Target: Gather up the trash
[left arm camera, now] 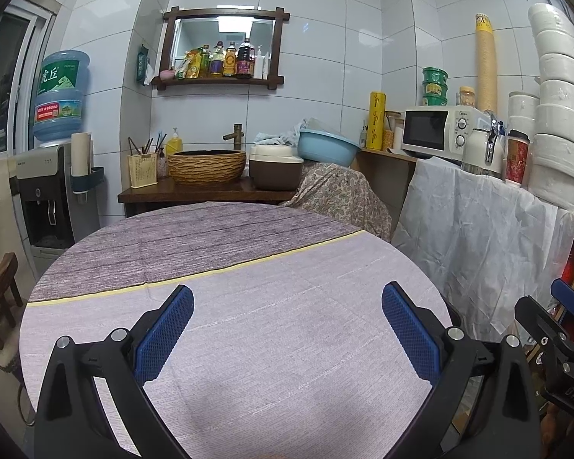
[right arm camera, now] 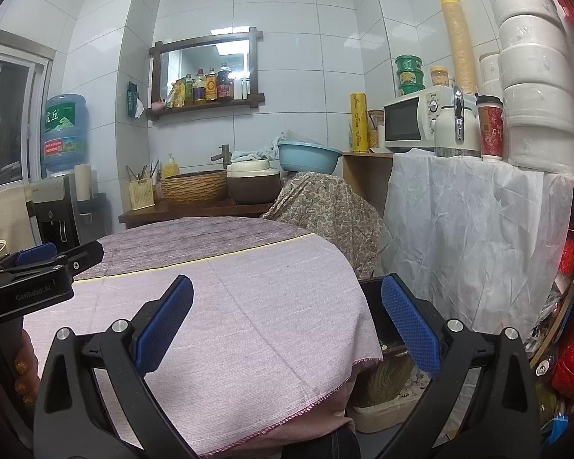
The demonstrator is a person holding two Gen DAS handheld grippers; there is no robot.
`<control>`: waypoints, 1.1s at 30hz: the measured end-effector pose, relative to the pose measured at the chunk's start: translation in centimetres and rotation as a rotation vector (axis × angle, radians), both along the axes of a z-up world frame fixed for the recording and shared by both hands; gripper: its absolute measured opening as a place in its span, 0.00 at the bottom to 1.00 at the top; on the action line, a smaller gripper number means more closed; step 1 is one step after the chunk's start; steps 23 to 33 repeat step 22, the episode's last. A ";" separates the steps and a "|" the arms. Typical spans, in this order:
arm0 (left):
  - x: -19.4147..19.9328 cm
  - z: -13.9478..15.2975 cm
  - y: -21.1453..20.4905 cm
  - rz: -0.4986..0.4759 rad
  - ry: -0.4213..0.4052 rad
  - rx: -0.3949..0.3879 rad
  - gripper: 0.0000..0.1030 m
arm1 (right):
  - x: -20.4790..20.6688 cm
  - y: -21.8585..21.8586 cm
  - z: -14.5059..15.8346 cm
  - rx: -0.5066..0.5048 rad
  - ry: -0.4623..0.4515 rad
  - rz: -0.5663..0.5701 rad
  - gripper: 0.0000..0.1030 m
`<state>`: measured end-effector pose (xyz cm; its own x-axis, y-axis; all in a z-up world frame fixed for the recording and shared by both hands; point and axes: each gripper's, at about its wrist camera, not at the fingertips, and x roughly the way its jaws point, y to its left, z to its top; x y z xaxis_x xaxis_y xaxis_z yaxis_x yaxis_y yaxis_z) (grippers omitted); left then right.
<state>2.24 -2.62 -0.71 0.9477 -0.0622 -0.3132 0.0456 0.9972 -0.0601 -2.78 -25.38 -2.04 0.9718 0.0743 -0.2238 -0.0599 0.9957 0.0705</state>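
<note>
Above tablecloth (left arm camera: 271, 329), hand-held grippers (left arm camera: 287, 329) (right arm camera: 287, 325) agape.

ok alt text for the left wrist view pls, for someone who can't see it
The left claw hangs open and empty over a round table covered in a lilac and grey cloth, with no trash visible on it. Behind are a woven basin, a blue bowl, a microwave and a water cooler.

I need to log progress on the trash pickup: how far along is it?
Done: the tablecloth shows no trash on it. In hand: nothing; the left gripper and right gripper are both open and empty. Left: nothing obvious; a dark bin beside the table is only partly visible, so its contents are unclear.
</note>
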 end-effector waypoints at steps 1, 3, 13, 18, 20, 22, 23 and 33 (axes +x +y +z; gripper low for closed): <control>0.0 0.0 0.1 -0.001 0.001 -0.001 0.95 | 0.0 0.0 0.0 0.001 0.001 0.000 0.94; 0.0 -0.1 0.1 -0.003 -0.001 0.007 0.95 | 0.0 -0.1 0.0 0.000 0.001 -0.001 0.94; 0.2 0.0 0.3 -0.004 0.004 0.012 0.95 | 0.1 -0.1 0.0 0.000 0.004 0.000 0.94; 0.3 -0.1 0.4 -0.006 0.016 0.005 0.95 | 0.2 -0.2 -0.1 0.000 0.009 0.003 0.94; 0.4 -0.1 0.6 -0.006 0.021 0.001 0.95 | 0.3 -0.2 -0.1 0.001 0.010 0.001 0.94; 0.4 -0.1 0.6 -0.004 0.022 0.002 0.95 | 0.3 -0.2 -0.1 0.002 0.010 0.002 0.94; 0.4 -0.1 0.6 -0.004 0.022 0.002 0.95 | 0.3 -0.2 -0.1 0.002 0.010 0.002 0.94; 0.4 -0.1 0.6 -0.004 0.022 0.002 0.95 | 0.3 -0.2 -0.1 0.002 0.010 0.002 0.94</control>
